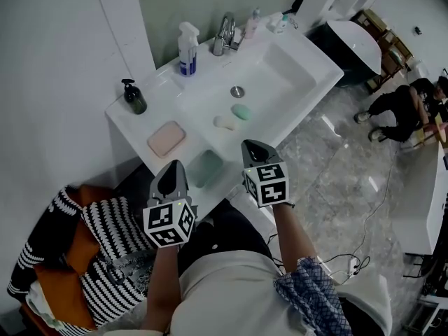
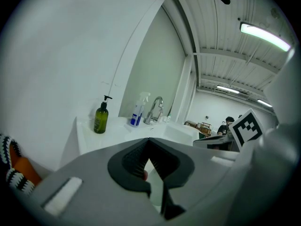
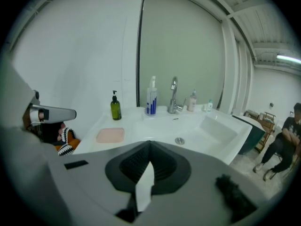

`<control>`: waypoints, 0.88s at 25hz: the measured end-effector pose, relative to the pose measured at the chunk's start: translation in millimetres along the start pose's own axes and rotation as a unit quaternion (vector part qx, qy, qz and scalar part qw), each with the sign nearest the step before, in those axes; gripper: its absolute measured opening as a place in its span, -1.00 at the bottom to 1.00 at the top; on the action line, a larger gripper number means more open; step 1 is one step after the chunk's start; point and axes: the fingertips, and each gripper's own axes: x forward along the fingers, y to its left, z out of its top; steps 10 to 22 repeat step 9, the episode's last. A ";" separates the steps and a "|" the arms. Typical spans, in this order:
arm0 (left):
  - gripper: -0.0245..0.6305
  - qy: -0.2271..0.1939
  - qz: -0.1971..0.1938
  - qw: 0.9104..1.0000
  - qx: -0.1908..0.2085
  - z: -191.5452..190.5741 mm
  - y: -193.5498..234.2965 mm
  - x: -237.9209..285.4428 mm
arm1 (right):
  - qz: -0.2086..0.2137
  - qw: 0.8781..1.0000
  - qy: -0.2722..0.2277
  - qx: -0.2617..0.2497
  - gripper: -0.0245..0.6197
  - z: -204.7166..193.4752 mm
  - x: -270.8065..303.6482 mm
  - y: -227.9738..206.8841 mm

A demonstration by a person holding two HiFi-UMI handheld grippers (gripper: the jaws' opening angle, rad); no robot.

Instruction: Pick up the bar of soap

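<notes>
The left gripper (image 1: 173, 166) and the right gripper (image 1: 252, 148) are hovering at the front rim of the white sink (image 1: 150, 93). Each is keeping its jaws pressed together with nothing between them. A pale green slab (image 1: 207, 168) is lying on that rim between the two grippers, and a pink slab (image 1: 166, 138) is lying on the ledge just beyond, to the left. In the basin, a cream bar of soap (image 1: 224, 122) and a green bar of soap (image 1: 241, 111) are lying side by side near the drain (image 1: 238, 91). A dark pump bottle (image 1: 134, 96), a spray bottle (image 1: 187, 50) and the tap (image 1: 225, 33) are standing farthest back.

Two soaps (image 1: 225, 122) (image 1: 241, 111), two dishes (image 1: 166, 138) (image 1: 206, 168), maybe four bottles (image 1: 134, 96) (image 1: 187, 47) (image 1: 252, 23) (image 1: 280, 23)
</notes>
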 end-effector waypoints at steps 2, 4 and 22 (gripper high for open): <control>-0.90 0.001 0.003 1.000 0.001 -1.4 1.7 -0.8 | 0.001 1.000 -0.009 0.011 -0.88 2.4 -2.3 -0.9; -0.90 0.003 0.006 1.000 0.003 -3.0 2.6 -1.8 | 0.000 1.000 -0.013 0.012 -0.88 5.9 -4.1 -1.8; -0.90 0.008 0.005 1.000 0.008 -7.8 1.4 -4.5 | -0.006 1.000 -0.016 0.008 -0.88 9.9 -5.4 -6.8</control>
